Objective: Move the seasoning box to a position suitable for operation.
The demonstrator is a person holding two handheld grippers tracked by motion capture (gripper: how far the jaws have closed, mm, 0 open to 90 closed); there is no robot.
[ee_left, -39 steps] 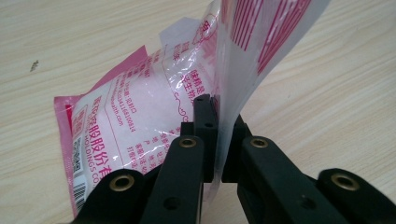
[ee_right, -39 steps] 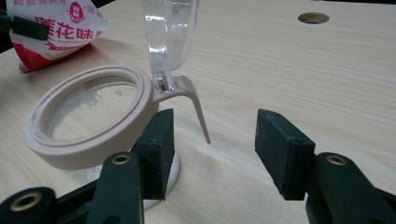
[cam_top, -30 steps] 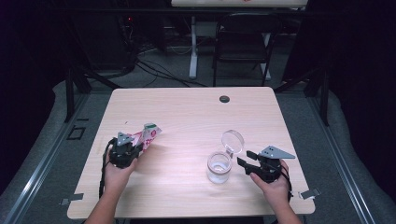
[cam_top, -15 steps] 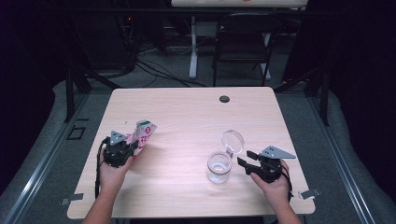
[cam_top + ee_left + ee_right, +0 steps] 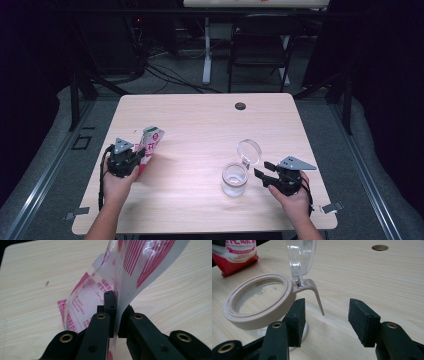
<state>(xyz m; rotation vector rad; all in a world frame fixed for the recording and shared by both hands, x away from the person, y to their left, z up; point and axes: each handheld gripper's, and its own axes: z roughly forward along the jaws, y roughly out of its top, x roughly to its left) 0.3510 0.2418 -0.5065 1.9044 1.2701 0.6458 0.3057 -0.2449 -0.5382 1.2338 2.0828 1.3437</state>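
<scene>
The pink and white bag (image 5: pixel 148 145) sits at the left side of the surface (image 5: pixel 200 130), a bit farther left than before. The left hand-held gripper (image 5: pixel 113 315) pinches it. The right hand-held gripper (image 5: pixel 324 315) stays spread wide beside the clear jar (image 5: pixel 235 179), whose lid (image 5: pixel 249 149) stands open.

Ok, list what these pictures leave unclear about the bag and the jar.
- Pouch: top and right side run past the left gripper view's edges; the left gripper, shut on it, covers its lower middle.
- Pouch print: too small to read from the high view.
- Jar: its body sits behind its own rim and the right gripper, so the fill level is unclear.
</scene>
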